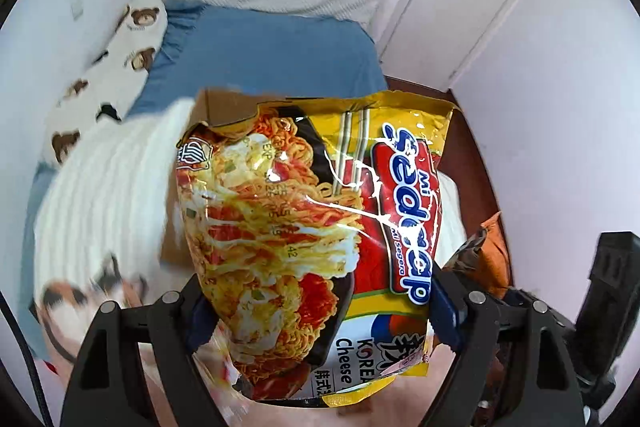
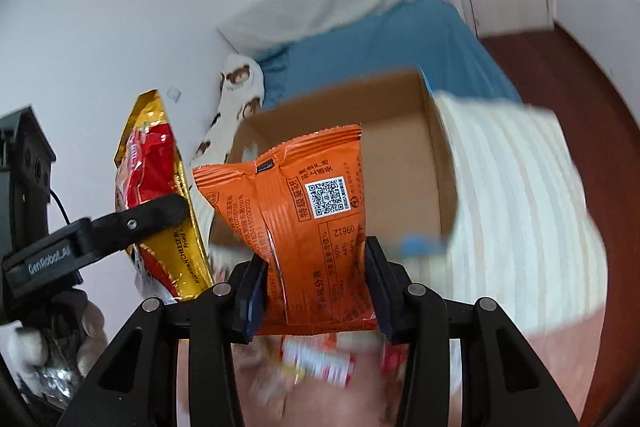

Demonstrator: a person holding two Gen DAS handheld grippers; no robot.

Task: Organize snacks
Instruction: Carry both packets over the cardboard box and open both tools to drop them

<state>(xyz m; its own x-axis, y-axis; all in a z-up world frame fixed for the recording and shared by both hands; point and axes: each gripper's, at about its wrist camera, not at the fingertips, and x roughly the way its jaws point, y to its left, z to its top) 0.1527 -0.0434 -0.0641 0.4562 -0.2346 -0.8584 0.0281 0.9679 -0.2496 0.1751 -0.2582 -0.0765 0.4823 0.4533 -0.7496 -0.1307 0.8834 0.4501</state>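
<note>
Noodle packet (image 1: 304, 211) clamped near its lower end in the left gripper (image 1: 316, 311), held in the air over the bed (image 1: 280, 51). Orange snack packet (image 2: 304, 227) pinched likewise in the right gripper (image 2: 316, 287). Open cardboard box (image 2: 400, 163) lies just beyond both, apparently empty. Judgement: bring each packet over the box opening before letting go, one at a time, laid flat. Both grippers point steeply downward, side by side.
</note>
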